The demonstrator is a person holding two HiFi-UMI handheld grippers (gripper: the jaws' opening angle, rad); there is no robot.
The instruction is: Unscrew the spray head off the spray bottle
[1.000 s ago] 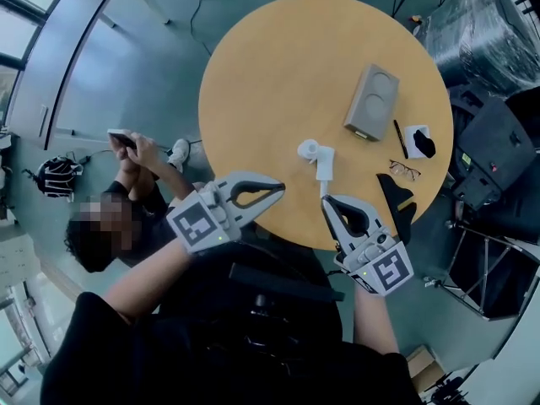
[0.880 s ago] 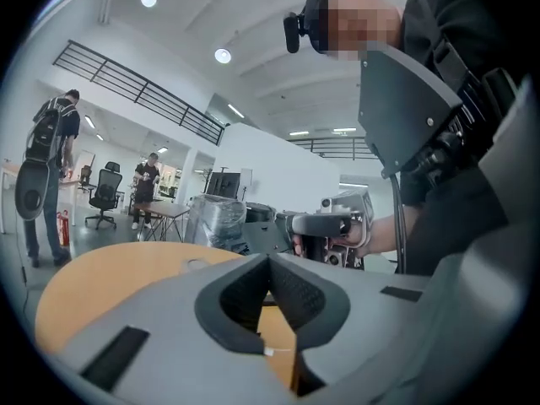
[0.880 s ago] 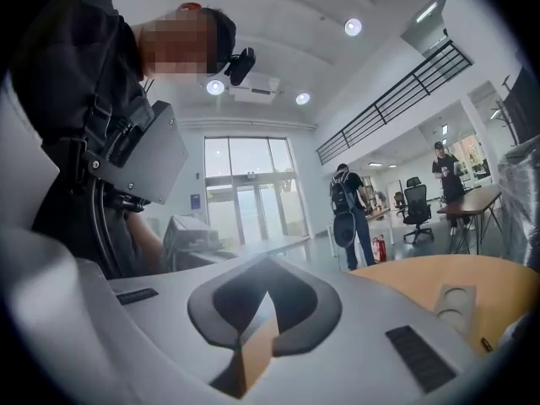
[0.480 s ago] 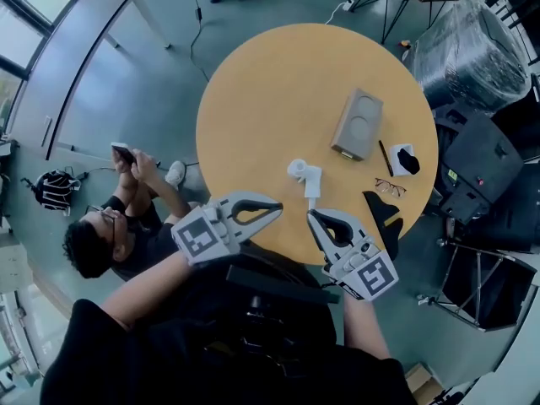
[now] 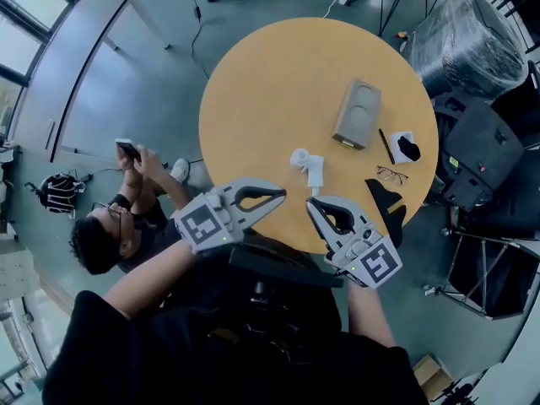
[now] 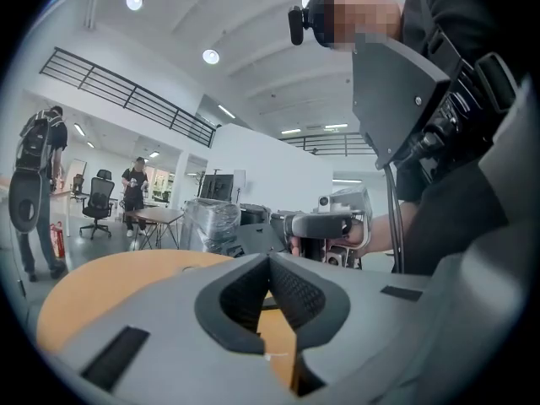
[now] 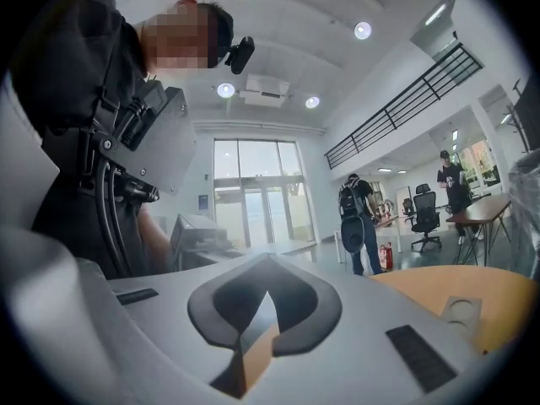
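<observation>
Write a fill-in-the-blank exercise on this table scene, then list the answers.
1. The white spray bottle sits on a wooden table whose top is ___ in shape.
2. The left gripper and the right gripper both have their jaws ___.
3. In the head view, the glasses lie to the ___ of the spray bottle.
4. The spray bottle is held by ___ gripper.

Missing words: round; shut; right; neither.
</observation>
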